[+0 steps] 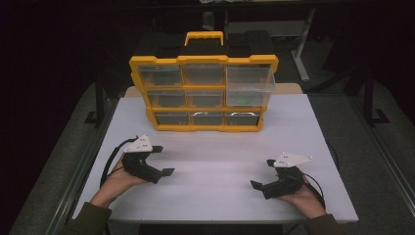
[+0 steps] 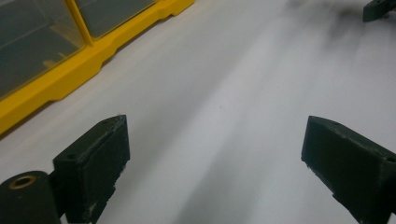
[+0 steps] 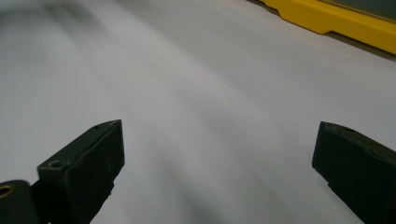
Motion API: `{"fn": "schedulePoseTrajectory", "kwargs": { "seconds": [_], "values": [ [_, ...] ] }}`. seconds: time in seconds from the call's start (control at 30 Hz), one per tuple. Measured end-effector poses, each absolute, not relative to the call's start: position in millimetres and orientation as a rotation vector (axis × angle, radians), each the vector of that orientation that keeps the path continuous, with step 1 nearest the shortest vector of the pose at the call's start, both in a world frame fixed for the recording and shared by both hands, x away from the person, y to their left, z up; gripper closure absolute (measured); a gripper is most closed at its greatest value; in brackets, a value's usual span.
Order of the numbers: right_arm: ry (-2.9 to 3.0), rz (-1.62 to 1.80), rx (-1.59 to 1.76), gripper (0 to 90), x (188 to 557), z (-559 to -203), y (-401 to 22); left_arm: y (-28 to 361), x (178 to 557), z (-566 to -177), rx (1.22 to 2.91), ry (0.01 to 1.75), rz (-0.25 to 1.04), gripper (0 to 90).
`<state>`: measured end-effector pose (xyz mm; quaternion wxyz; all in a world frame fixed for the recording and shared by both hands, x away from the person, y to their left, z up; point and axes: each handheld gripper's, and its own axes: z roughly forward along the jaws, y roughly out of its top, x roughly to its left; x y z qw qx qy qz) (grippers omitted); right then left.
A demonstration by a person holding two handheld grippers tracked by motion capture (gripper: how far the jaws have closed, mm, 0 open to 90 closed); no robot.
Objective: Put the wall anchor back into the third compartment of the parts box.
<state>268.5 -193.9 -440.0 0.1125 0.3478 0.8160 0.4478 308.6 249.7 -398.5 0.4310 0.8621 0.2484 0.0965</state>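
Observation:
A yellow organiser case with several clear drawers stands upright at the back middle of the white table. Its top right drawer sticks out a little toward me. My left gripper rests low over the table at the front left, jaws wide open with bare tabletop between them. At the front right my right gripper is open too, with nothing between its jaws. The case's yellow base runs along the upper left of the left gripper view and crosses the top right corner of the right gripper view.
Something green shows inside the middle right drawer. A black carry handle with yellow trim tops the case. The far-off tip of the right gripper pokes into the left gripper view. Dark floor and table legs surround the table.

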Motion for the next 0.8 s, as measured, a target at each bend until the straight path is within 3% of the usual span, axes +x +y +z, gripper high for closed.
{"fn": "schedulePoseTrajectory", "kwargs": {
  "seconds": [0.33,0.8],
  "values": [
    [2.396,1.308,1.021,1.6,268.9,-440.6,-194.1,266.8,295.8,-418.6,2.085,0.655,0.235,0.2],
    [2.396,1.301,1.019,1.6,268.1,-441.1,-194.0,271.5,289.5,-436.1,2.080,0.697,0.241,0.0]
  ]
}}
